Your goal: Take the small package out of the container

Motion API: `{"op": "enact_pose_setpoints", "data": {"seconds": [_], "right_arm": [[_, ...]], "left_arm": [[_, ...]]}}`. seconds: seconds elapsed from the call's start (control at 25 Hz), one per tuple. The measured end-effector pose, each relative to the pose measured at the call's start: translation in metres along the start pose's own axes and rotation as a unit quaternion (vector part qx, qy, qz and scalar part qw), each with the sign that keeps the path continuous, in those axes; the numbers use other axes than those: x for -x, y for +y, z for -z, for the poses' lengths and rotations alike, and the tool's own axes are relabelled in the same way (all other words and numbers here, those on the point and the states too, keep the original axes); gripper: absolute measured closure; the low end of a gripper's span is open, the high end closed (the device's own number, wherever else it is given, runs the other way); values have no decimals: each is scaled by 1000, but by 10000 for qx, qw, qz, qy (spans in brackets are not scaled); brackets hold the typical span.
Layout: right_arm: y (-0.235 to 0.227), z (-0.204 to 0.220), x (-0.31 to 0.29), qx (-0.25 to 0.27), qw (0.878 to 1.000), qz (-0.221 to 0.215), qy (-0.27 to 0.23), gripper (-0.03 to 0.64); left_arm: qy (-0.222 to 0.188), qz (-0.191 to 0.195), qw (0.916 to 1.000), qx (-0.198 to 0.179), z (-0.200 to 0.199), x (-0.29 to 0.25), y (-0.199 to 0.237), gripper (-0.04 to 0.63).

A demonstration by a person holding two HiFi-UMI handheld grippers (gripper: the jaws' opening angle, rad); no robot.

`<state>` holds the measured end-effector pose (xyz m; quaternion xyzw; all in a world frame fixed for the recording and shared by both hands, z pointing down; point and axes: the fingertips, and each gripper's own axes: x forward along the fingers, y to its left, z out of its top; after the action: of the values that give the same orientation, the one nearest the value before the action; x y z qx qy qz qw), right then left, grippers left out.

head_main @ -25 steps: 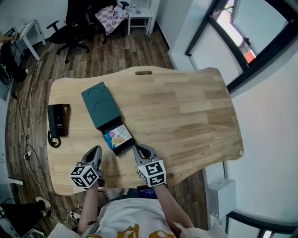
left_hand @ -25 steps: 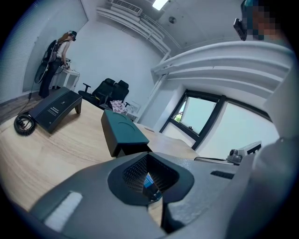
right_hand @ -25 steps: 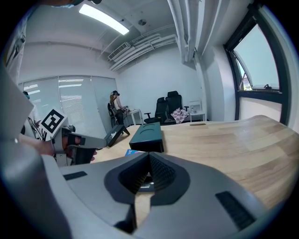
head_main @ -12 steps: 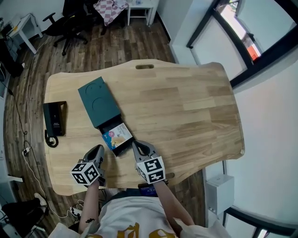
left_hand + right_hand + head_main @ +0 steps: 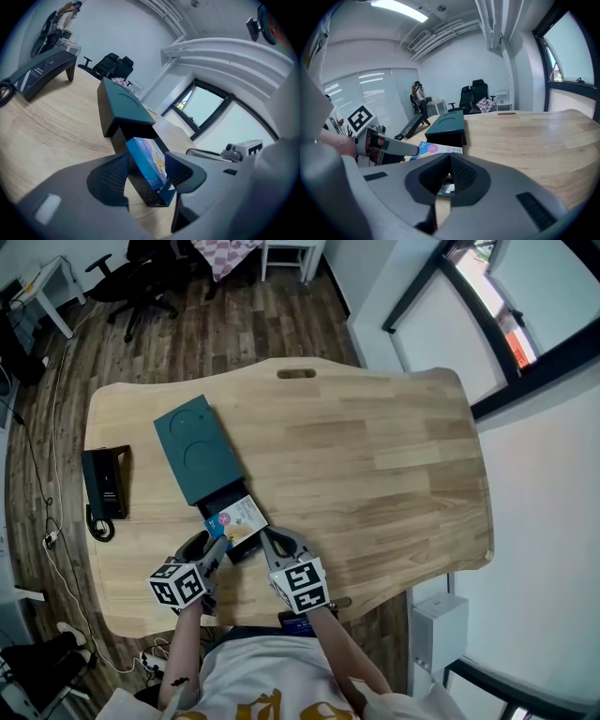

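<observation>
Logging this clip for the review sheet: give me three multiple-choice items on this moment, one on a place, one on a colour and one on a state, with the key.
1. Where does the black device lie relative to the container?
A) on its lid
B) on the table, to its left
C) on the floor

2. What colour is the container's lid?
A) red
B) dark teal
C) yellow

3. How is the container's drawer?
A) pushed fully in
B) slid out, with the small package in it
C) taken off and lying apart

Key:
1 B, the head view shows it near the table's left edge, apart from the container.
2 B, the lid is teal in every view.
3 B, the drawer sticks out with the package inside.
</observation>
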<state>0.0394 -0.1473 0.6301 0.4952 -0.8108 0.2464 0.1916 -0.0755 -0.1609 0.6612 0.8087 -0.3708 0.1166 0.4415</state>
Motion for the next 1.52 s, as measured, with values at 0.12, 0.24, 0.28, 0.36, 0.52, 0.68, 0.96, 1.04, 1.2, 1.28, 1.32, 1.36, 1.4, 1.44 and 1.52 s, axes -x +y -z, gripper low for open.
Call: {"op": "enact_pose_setpoints", "data": {"seconds": [0.12, 0.24, 0.28, 0.36, 0.52, 0.68, 0.96, 1.04, 1.2, 1.28, 1.32, 1.36, 1.4, 1.44, 1.52], "right_arm": [[-1, -1, -6, -4, 10000, -58, 55, 612], [-2, -1, -11, 23, 9999, -106, 92, 612], [-2, -1, -13, 45, 9999, -121, 109, 612], [-4, 1, -13, 83, 9997, -145, 183, 612], [-14, 4, -14, 25, 9997, -91, 235, 612], [-16, -4, -17, 59, 9998, -112, 183, 612], [-8, -8, -17, 132, 9997, -153, 138, 612], [-6, -9, -14, 144, 9997, -155, 116, 612], [-8, -12, -7, 134, 9998, -103, 48, 612], [-8, -16, -3, 135, 9999, -82, -12, 612], [-8, -17, -1, 135, 9999, -75, -37, 612], [-7, -18, 0, 130, 9999, -70, -57, 612], [-6, -19, 1, 120, 9999, -65, -73, 612], [-4, -20, 2, 107, 9999, -59, -89, 612], [-3, -22, 6, 74, 9999, -29, -132, 612]], "left_arm": [[160, -121, 9997, 162, 6, -8, 5, 353], [403, -79, 9983, 413, 14, -16, 9, 353], [436, -34, 9976, 539, 14, -18, 10, 353], [444, 40, 9962, 746, 13, -20, 11, 354], [419, 122, 9941, 997, 13, -20, 11, 359], [257, 127, 9939, 1065, 6, -10, 15, 383], [114, 172, 9943, 1045, 1, 4, 13, 462], [130, 130, 9945, 1028, 3, 8, 15, 466], [65, 101, 9941, 1076, -1, 17, 16, 482], [-2, 97, 9940, 1089, -5, 22, 16, 486], [-32, 101, 9941, 1083, -7, 24, 15, 488], [-60, 114, 9941, 1076, -9, 26, 14, 491], [-90, 136, 9940, 1081, -11, 27, 13, 492], [-124, 166, 9937, 1101, -12, 28, 11, 494], [-214, 253, 9927, 1160, -16, 31, 7, 497]]}}
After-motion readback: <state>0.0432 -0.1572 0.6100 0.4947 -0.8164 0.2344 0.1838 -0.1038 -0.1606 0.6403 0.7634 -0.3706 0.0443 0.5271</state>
